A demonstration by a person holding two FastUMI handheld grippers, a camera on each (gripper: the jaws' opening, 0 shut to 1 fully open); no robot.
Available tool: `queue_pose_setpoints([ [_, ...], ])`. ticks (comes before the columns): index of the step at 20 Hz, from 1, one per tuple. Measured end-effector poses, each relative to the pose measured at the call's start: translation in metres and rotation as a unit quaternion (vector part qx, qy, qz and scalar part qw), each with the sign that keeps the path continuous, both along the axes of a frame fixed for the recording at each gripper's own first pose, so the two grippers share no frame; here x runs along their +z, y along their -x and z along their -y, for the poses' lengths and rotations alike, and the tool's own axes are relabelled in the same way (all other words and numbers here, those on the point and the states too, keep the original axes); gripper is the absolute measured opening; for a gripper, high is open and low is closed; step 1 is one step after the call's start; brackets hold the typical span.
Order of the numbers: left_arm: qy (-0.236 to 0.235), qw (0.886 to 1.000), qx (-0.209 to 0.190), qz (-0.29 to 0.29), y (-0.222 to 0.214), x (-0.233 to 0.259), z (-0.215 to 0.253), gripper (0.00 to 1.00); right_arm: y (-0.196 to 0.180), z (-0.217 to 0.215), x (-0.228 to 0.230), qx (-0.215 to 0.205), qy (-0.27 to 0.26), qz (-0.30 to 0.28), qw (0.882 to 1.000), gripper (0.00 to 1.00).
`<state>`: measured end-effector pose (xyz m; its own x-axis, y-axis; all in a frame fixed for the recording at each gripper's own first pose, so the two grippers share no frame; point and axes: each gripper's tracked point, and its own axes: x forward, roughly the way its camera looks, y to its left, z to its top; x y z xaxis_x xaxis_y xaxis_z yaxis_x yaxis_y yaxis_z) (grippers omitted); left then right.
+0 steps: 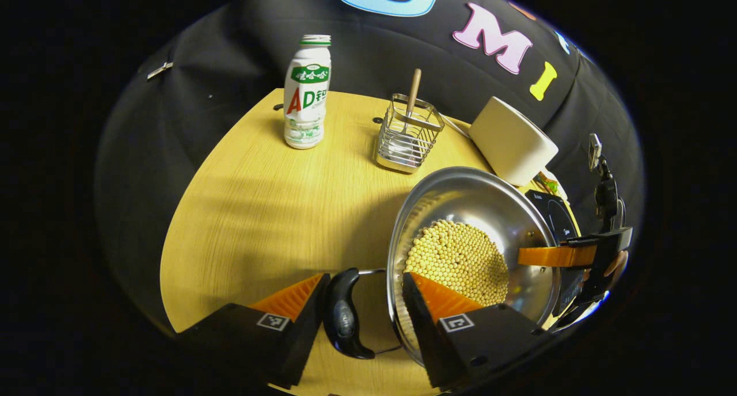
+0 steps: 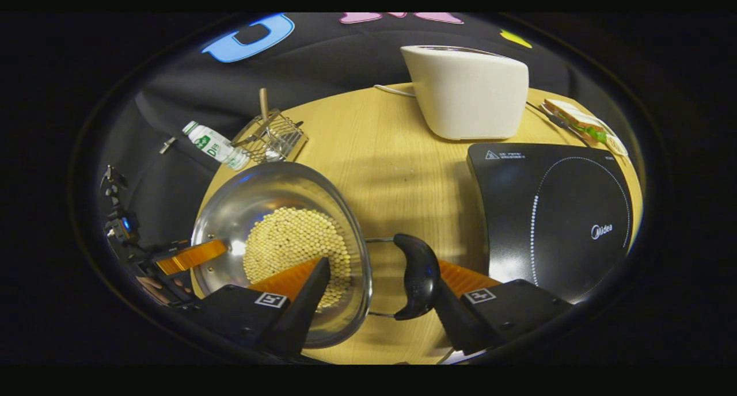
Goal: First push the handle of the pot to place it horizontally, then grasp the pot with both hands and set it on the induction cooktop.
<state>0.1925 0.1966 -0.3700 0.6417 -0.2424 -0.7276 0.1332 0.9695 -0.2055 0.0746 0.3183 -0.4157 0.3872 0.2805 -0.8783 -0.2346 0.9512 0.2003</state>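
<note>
Grippers are straddling the pot (image 1: 478, 223) rim, left gripper (image 1: 363, 304) and right gripper (image 2: 380, 286) both half-open, gripping nothing. Next, probably: closing, then lifting toward the cooktop (image 2: 553, 212) at three o'clock.

Left gripper (image 1: 363, 295) and right gripper (image 2: 380, 281) agape

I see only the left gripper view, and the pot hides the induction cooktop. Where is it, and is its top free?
Observer: The induction cooktop lies just past the pot, beyond the black handle; nothing stands on it.
Operator: Is the right gripper closed on that handle?
Observer: No. The right gripper is open, with handle and rim between its fingers.
Operator: What is behind the cooktop?
Observer: A sandwich lies at its far edge, beside the white appliance.
</note>
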Motion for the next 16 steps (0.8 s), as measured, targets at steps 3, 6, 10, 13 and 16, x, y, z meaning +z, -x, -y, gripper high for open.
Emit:
queue_pose_setpoints([
  [3, -0.010, 1.000, 0.002, -0.015, 0.000, -0.008, -0.004, 0.67, 0.000, 0.007, -0.007, -0.017, 0.007, -0.009, 1.000, 0.63],
  [6, -0.002, 1.000, 0.001, -0.030, 0.001, -0.013, -0.002, 0.68, 0.002, 0.009, -0.009, -0.026, 0.003, -0.025, 0.999, 0.62],
  [10, -0.004, 0.999, 0.008, -0.040, 0.002, -0.012, -0.003, 0.64, 0.007, 0.008, -0.009, -0.039, -0.005, -0.042, 0.998, 0.59],
  [13, -0.007, 0.999, 0.012, -0.043, 0.003, -0.012, -0.003, 0.62, 0.010, 0.010, -0.009, -0.027, 0.005, -0.040, 0.999, 0.57],
  [16, -0.004, 0.999, 0.021, -0.045, 0.012, -0.005, -0.003, 0.59, 0.017, 0.010, -0.001, -0.018, 0.003, -0.037, 0.999, 0.57],
])
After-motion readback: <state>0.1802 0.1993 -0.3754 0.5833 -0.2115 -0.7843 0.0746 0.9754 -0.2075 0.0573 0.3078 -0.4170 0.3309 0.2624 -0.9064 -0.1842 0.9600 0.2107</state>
